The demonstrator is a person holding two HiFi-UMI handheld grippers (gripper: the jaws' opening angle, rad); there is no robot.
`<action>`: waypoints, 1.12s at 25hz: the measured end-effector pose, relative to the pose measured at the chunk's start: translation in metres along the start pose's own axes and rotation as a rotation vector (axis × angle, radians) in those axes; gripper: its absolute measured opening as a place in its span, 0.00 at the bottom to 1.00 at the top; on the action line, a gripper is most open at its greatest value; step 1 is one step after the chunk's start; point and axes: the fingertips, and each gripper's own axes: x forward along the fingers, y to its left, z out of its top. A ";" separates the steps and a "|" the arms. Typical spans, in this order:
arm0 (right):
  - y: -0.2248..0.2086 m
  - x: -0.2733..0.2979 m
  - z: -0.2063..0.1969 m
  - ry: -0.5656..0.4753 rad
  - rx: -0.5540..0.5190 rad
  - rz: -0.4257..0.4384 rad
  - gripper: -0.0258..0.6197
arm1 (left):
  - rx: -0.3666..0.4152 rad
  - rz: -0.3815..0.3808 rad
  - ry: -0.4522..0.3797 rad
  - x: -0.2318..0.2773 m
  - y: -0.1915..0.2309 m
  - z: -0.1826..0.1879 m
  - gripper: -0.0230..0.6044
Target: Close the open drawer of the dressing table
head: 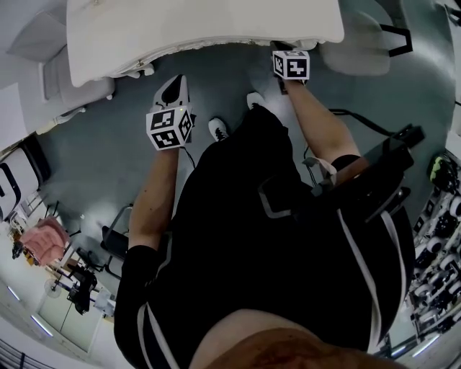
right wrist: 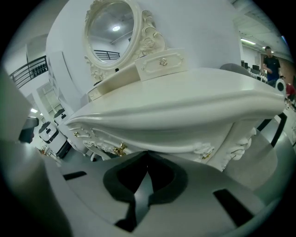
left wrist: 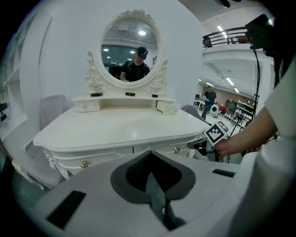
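Evidently the approach step: the drawer [right wrist: 162, 62] juts from the dressing table's [head: 216, 21] upper shelf, untouched; right gripper [right wrist: 144, 180] low by the front edge, left gripper [left wrist: 151, 178] well back; both jaw pairs pressed together, empty; next, probably lift the right and push squarely.

L tongs [head: 173, 91] closed, R tongs [head: 282, 47] closed

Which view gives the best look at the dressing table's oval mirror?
The left gripper view: the mirror is whole and face-on. The right gripper view catches it from below, at a slant. The head view shows only the tabletop, no mirror.
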 end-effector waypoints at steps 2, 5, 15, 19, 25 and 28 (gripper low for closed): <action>0.002 0.003 -0.002 0.001 -0.001 0.012 0.05 | 0.005 0.001 -0.002 0.000 0.001 0.002 0.04; 0.003 0.004 -0.001 -0.009 0.007 0.014 0.05 | 0.000 0.007 -0.005 0.001 0.003 0.005 0.04; 0.008 0.001 0.002 -0.014 -0.042 0.014 0.05 | 0.003 -0.014 -0.050 -0.012 0.004 0.028 0.04; 0.018 -0.015 0.004 -0.027 -0.033 0.028 0.05 | 0.046 -0.055 -0.073 -0.021 0.000 0.038 0.04; 0.036 -0.051 0.012 -0.046 -0.028 0.032 0.05 | 0.066 -0.136 -0.102 -0.038 -0.010 0.048 0.04; 0.047 -0.074 0.023 -0.070 -0.047 0.050 0.05 | 0.090 -0.163 -0.116 -0.046 -0.018 0.053 0.04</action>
